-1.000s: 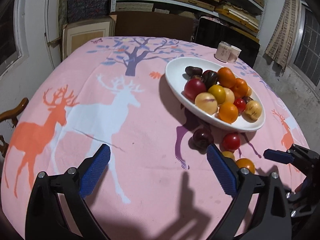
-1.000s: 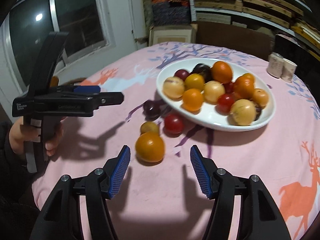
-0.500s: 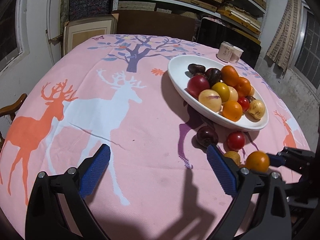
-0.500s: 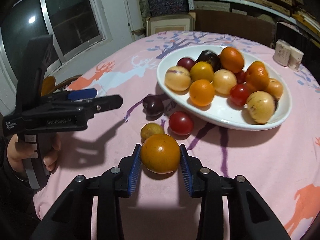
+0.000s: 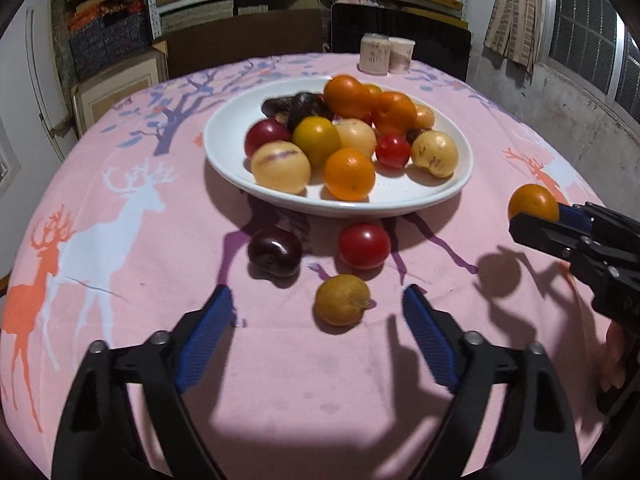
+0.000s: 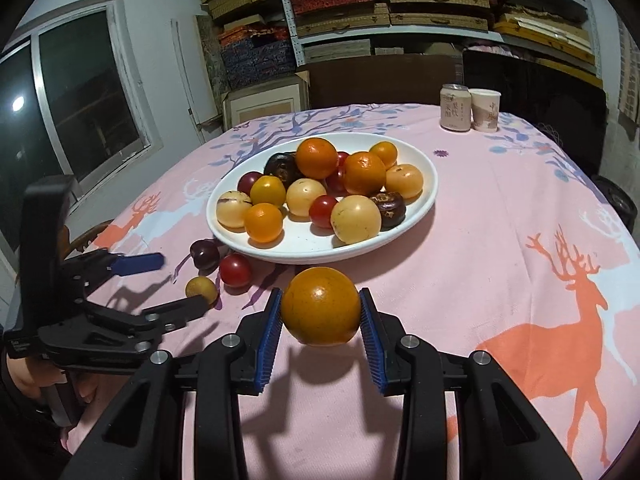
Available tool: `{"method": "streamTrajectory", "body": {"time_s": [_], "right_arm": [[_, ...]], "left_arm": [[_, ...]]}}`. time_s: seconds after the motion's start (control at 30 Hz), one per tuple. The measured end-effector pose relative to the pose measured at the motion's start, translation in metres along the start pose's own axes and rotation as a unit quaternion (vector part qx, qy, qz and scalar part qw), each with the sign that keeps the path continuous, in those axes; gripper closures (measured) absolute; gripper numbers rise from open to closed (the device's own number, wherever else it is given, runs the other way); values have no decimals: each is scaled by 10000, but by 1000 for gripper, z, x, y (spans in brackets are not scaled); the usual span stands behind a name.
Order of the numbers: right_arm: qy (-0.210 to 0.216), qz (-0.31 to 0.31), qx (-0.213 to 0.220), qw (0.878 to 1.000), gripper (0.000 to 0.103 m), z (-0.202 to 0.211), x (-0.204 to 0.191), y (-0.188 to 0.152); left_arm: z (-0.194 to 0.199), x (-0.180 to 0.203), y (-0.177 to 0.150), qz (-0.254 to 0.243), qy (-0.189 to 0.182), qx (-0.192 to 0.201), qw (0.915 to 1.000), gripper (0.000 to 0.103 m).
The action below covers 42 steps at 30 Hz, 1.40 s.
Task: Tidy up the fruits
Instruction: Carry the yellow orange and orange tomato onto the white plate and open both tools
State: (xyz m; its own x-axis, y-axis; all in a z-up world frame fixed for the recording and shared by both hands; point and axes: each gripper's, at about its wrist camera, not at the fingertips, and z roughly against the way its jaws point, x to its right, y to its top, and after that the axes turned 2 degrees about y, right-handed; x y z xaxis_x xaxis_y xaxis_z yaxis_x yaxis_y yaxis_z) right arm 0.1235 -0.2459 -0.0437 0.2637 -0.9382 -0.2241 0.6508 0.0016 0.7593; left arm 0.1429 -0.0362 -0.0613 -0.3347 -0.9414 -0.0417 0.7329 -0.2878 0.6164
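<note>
Right gripper (image 6: 320, 316) clamps orange (image 6: 320, 306); left gripper (image 5: 318, 316) seemingly closing, empty.

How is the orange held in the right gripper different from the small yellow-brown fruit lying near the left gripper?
The orange is bigger and bright orange; the yellow-brown fruit is smaller and duller. The orange is clamped in the right gripper above the cloth; the yellow-brown fruit lies on the cloth, ahead of the open left gripper. Both are round and outside the plate.

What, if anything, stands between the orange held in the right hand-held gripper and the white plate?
Nothing visible does. The right hand-held gripper holds the orange above the cloth, and only bare tablecloth lies between it and the white plate. The three loose fruits lie off to the left.
</note>
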Motion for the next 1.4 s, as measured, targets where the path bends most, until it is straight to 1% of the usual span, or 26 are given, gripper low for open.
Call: {"method": "streamTrajectory", "body": {"time_s": [0.03, 0.1, 0.17, 0.2, 0.27, 0.37, 0.63, 0.77, 0.97, 1.13, 1.27, 1.33, 1.4], "right_arm": [[18, 22, 32, 10000, 65, 2, 0, 0], [71, -17, 88, 9999, 65, 3, 2, 0], [128, -105, 70, 9998, 65, 4, 6, 1], [147, -143, 50, 9998, 65, 3, 7, 2], [178, -174, 31, 9997, 65, 3, 8, 2], [216, -175, 46, 9996, 65, 4, 8, 1], [245, -208, 27, 9995, 65, 2, 9, 1], [238, -206, 43, 9995, 65, 2, 9, 1], [242, -190, 104, 9995, 65, 5, 8, 0], [276, -210, 166, 9993, 65, 8, 8, -1], [387, -367, 171, 9984, 65, 8, 14, 0], [408, -436, 108, 9982, 65, 6, 16, 1], [447, -390, 48, 9982, 65, 3, 14, 6]], "left_arm": [[-3, 2, 0, -5, -11, -62, 10000, 30], [-6, 5, -1, -36, 15, -101, 9999, 30], [-7, 6, -1, -38, 20, -102, 9999, 41], [-9, 7, -1, -55, -17, -150, 9999, 55], [-8, 9, -2, -118, -49, -114, 9999, 75], [-6, 14, -2, -224, 2, -57, 9997, 75], [1, 8, -2, -81, -3, 92, 9999, 75], [10, 6, -2, -13, -24, 271, 9996, 75], [32, 2, -6, 130, -138, 690, 9974, 75], [37, -1, -8, 198, -203, 748, 9968, 75], [40, -4, -6, 250, -233, 774, 9964, 75], [40, -6, -3, 267, -265, 772, 9963, 75], [41, -10, 7, 276, -281, 788, 9961, 75]]}}
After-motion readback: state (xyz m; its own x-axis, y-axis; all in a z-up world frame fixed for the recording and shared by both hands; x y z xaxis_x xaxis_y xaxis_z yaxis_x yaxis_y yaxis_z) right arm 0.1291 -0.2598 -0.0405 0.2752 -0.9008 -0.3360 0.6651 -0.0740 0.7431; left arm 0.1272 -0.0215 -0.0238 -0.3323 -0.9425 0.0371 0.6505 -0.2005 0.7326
